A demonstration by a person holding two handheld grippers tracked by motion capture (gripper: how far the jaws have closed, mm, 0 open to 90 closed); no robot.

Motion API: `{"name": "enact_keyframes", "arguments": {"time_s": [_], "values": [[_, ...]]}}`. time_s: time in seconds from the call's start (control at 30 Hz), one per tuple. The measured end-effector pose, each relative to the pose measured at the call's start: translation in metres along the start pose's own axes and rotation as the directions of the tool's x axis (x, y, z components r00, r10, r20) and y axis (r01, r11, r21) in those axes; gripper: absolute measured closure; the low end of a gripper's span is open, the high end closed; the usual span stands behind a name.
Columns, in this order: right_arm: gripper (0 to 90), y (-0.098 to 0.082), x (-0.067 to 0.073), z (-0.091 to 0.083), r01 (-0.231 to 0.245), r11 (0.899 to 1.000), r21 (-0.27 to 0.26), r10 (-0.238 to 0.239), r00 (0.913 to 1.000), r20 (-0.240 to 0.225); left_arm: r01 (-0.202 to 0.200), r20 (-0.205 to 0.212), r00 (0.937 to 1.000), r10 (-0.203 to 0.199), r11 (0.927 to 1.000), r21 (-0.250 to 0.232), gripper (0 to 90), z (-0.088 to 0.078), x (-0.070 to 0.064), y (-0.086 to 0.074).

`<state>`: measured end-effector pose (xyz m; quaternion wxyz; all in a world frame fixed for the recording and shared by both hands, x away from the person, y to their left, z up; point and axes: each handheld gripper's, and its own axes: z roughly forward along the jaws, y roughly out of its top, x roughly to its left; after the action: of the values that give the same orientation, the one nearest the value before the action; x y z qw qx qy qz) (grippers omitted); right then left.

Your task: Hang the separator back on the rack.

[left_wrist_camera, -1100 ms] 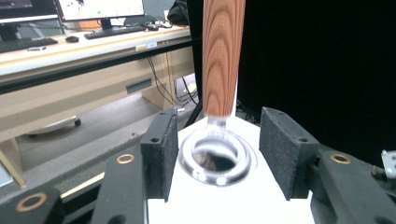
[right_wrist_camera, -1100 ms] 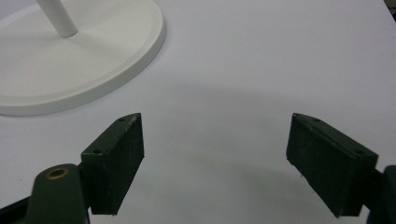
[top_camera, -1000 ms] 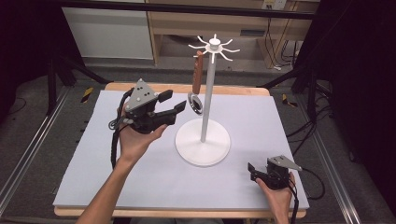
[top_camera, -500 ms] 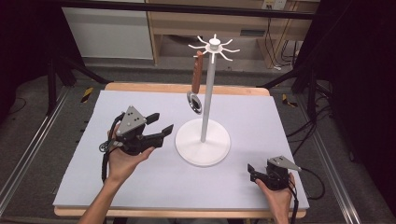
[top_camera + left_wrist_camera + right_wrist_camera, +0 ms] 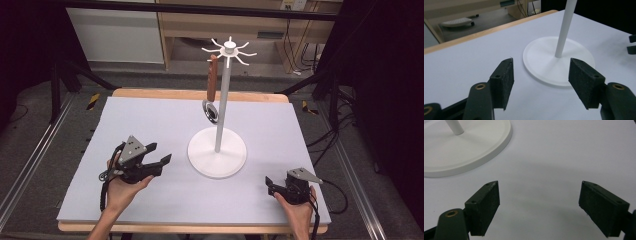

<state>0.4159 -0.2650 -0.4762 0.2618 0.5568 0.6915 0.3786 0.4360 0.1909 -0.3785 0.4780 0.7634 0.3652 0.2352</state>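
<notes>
A white hook stand (image 5: 220, 120) rises from a round base (image 5: 217, 159) at the table's middle. A spoon with a brown handle (image 5: 213, 84) hangs from one of its top hooks, its metal bowl beside the pole. My left gripper (image 5: 159, 153) sits low over the table left of the base, pointing at it. Its jaws have just been opening and stand open with nothing between them (image 5: 541, 70); the base (image 5: 544, 62) and pole lie just ahead. My right gripper (image 5: 270, 186) rests open and empty at the front right (image 5: 540, 197), with the base (image 5: 474, 150) ahead to its left.
A pale grey mat (image 5: 150, 120) covers the wooden table, with bare room around the stand. The right gripper's jaws (image 5: 631, 45) show at the far right edge of the left gripper view. Dark frame rails and cables flank the table.
My left gripper has come down from beside the hanging spoon to just above the table, left of the base, and its jaws have spread wider. The right gripper has stayed put.
</notes>
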Motion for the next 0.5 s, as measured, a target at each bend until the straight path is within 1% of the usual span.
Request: {"name": "enact_keyframes", "arguments": {"time_s": [0.03, 0.07, 0.1, 0.17, 0.23, 0.27, 0.3, 0.33, 0.37, 0.4, 0.43, 0.5], "values": [[16.0, 0.000, 0.000, 0.000, 0.005, 1.000, 0.001, -0.005, 1.0000, 0.002, 0.011, -0.014, 0.9998, -0.011, 0.9999, 0.010, 36.6, 0.000, 0.005, -0.009], [15.5, 0.000, -0.001, 0.001, 0.006, 1.000, 0.002, -0.006, 1.0000, 0.001, 0.011, -0.014, 0.9998, -0.011, 0.9999, 0.010, 36.1, 0.000, 0.005, -0.009], [15.3, -0.001, -0.001, 0.001, 0.004, 1.000, 0.003, -0.004, 1.0000, 0.002, 0.024, -0.029, 0.9993, -0.023, 0.9993, 0.030, 35.8, 0.001, 0.010, -0.018], [15.1, -0.001, -0.001, 0.001, 0.001, 1.000, 0.004, -0.001, 1.0000, 0.005, 0.042, -0.046, 0.9981, -0.040, 0.9982, 0.042, 35.1, 0.001, 0.015, -0.027], [14.7, -0.001, -0.002, 0.001, 0.006, 1.000, 0.010, -0.006, 0.9999, 0.010, 0.051, -0.062, 0.9970, -0.047, 0.9969, 0.060, 34.6, 0.001, 0.020, -0.036], [14.3, -0.002, -0.002, 0.001, 0.008, 1.000, 0.012, -0.008, 0.9999, 0.011, 0.051, -0.062, 0.9970, -0.047, 0.9969, 0.060, 34.3, 0.001, 0.020, -0.036], [14.0, -0.002, -0.002, 0.001, 0.001, 1.000, 0.015, -0.002, 1.0000, 0.010, 0.061, -0.079, 0.9953, -0.055, 0.9953, 0.075, 34.1, -0.001, 0.026, -0.044], [13.8, -0.002, -0.002, 0.001, 0.000, 1.000, 0.017, 0.000, 1.0000, 0.009, 0.071, -0.084, 0.9944, -0.064, 0.9946, 0.077, 33.9, -0.003, 0.029, -0.048], [13.6, -0.002, -0.003, 0.002, -0.002, 1.000, 0.020, 0.002, 1.0000, 0.010, 0.082, -0.089, 0.9931, -0.076, 0.9937, 0.076, 33.8, -0.004, 0.032, -0.052], [13.6, -0.002, -0.003, 0.002, -0.002, 1.000, 0.020, 0.002, 1.0000, 0.010, 0.082, -0.089, 0.9931, -0.076, 0.9937, 0.076, 33.8, -0.004, 0.032, -0.052], [13.4, -0.002, -0.003, 0.002, -0.003, 1.000, 0.021, 0.003, 1.0000, 0.009, 0.091, -0.100, 0.9915, -0.083, 0.9926, 0.081, 33.8, -0.005, 0.034, -0.055], [12.4, -0.003, -0.003, 0.002, 0.000, 1.000, 0.025, 0.000, 1.0000, 0.005, 0.088, -0.140, 0.9874, -0.074, 0.9916, 0.095, 33.1, -0.008, 0.039, -0.060]]}}
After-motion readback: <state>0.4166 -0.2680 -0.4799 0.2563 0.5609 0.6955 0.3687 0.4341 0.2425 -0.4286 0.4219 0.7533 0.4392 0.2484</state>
